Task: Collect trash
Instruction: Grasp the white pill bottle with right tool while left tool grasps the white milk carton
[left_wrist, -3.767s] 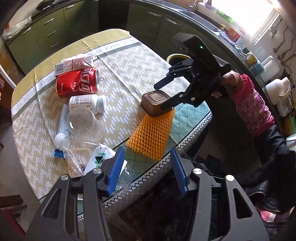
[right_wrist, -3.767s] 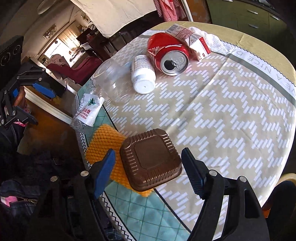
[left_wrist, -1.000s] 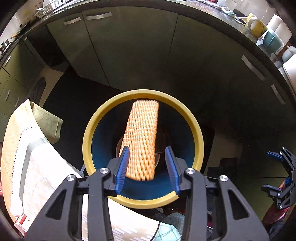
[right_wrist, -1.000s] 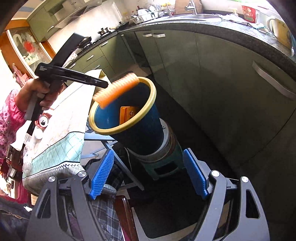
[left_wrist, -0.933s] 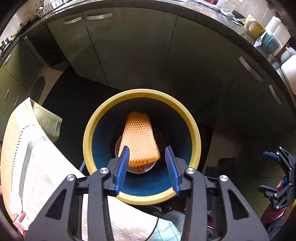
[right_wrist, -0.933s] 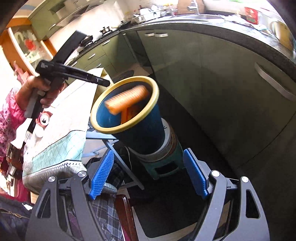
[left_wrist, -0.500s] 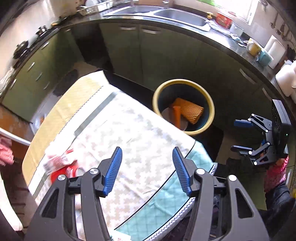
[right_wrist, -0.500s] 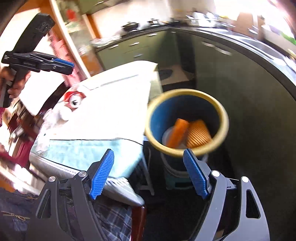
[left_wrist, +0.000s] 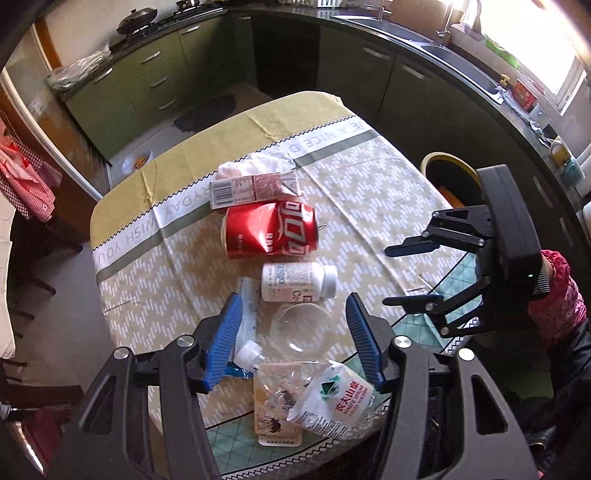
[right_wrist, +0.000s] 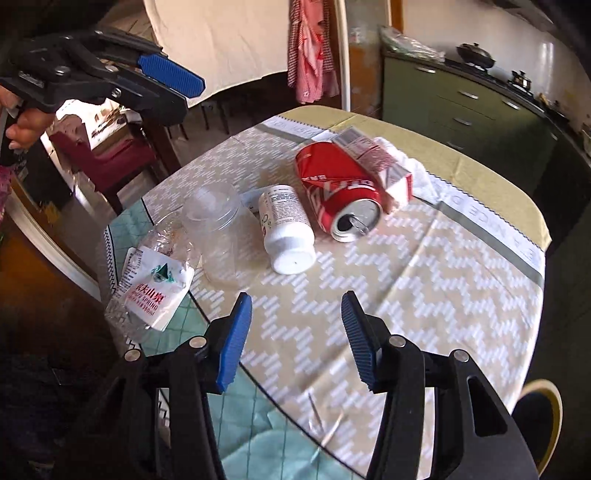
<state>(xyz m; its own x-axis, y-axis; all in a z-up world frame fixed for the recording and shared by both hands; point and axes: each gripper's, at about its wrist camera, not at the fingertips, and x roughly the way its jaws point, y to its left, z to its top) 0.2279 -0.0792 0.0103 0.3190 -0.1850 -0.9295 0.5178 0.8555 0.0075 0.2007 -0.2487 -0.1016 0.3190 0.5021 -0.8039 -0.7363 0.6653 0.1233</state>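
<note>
Trash lies on the table: a crushed red cola can (left_wrist: 271, 232) (right_wrist: 338, 194), a white pill bottle (left_wrist: 298, 280) (right_wrist: 286, 230), a clear plastic cup (left_wrist: 301, 328) (right_wrist: 214, 218), a crumpled water bottle with label (left_wrist: 327, 400) (right_wrist: 151, 284), a small carton (left_wrist: 253, 190) (right_wrist: 376, 164) and a white tissue (left_wrist: 255, 164). My left gripper (left_wrist: 293, 336) is open and empty, above the clear cup. My right gripper (right_wrist: 297, 336) is open and empty over the bare tablecloth, short of the pill bottle. The yellow-rimmed blue bin (left_wrist: 448, 173) (right_wrist: 541, 417) stands beside the table.
The patterned tablecloth (left_wrist: 369, 184) covers the round table. Green kitchen cabinets (left_wrist: 147, 81) and a dark counter (left_wrist: 461, 74) run behind. A chair (right_wrist: 110, 158) stands at the far side. A toothpaste-like tube (left_wrist: 245, 314) lies by the cup.
Both grippers have swung from the bin back over the table. The orange foam net lies in the bin, let go by the left gripper. Both stay open.
</note>
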